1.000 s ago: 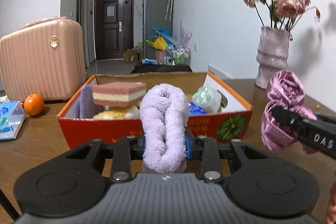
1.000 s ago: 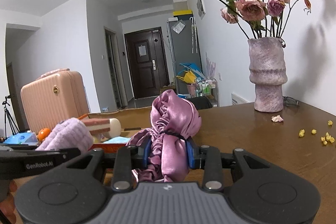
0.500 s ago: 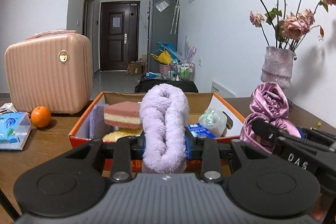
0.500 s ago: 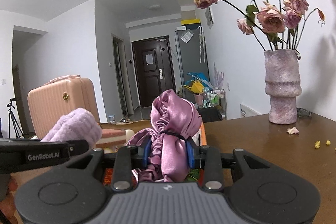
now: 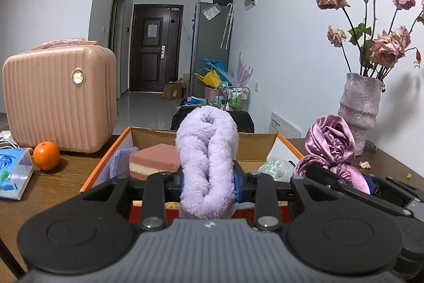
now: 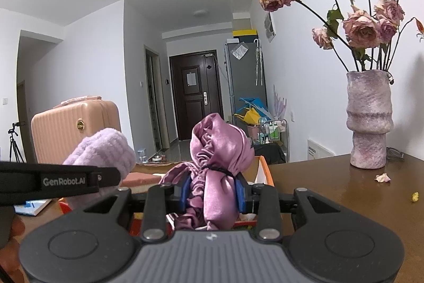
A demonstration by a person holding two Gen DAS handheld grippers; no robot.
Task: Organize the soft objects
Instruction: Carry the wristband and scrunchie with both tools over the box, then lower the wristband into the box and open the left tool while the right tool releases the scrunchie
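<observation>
My left gripper (image 5: 208, 187) is shut on a fluffy lilac headband (image 5: 208, 155) and holds it above the near wall of an open orange cardboard box (image 5: 106, 163). The headband also shows in the right wrist view (image 6: 100, 150). My right gripper (image 6: 213, 192) is shut on a bunched purple satin cloth (image 6: 217, 166), which sits just right of the left gripper, over the box's right side (image 5: 331, 145). The box holds a pink-and-cream sponge (image 5: 155, 159), a purple knitted cloth (image 5: 119, 163) and a crinkled clear bag (image 5: 275, 167).
A pink ribbed suitcase (image 5: 58, 94) stands at the back left, with an orange (image 5: 46, 159) and a blue tissue pack (image 5: 13, 173) in front of it. A purple vase of dried roses (image 6: 368, 121) stands on the right. Petals and yellow crumbs (image 6: 414, 196) lie on the brown table.
Both grippers have risen with their loads and moved closer together above the box. The box now sits lower in both views.
</observation>
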